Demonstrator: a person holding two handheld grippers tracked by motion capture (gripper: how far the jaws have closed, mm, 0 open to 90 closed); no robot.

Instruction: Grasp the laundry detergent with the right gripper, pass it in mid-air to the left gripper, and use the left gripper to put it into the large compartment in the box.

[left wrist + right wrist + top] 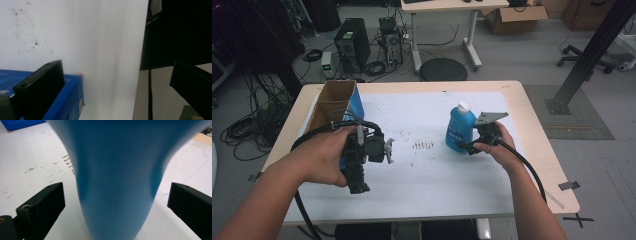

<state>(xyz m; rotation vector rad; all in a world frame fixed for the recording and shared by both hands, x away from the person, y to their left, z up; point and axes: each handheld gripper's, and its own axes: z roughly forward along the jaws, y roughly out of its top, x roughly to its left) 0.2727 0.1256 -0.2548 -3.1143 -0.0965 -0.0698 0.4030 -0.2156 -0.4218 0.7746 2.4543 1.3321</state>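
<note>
A blue bottle (459, 129) with a white cap stands upright right of the table's middle. My right gripper (472, 142) is at its right side, low down. In the right gripper view the bottle (115, 170) sits between the jaws of this gripper (115, 192), which is open with a gap on each side. My left gripper (358, 180) hangs above the table's left front, held by a hand, and is open on nothing (112, 72). Its left jaw is over the corner of a blue-sided cardboard box (72, 92), which stands open-topped at the left edge (334, 102).
A white sheet (437, 180) with dark smudges (422, 145) covers the light wood table. Its front edge runs close under the left gripper. Behind the table are a black round stool (443, 69), a computer tower (352, 42), cables and a black post (587, 55).
</note>
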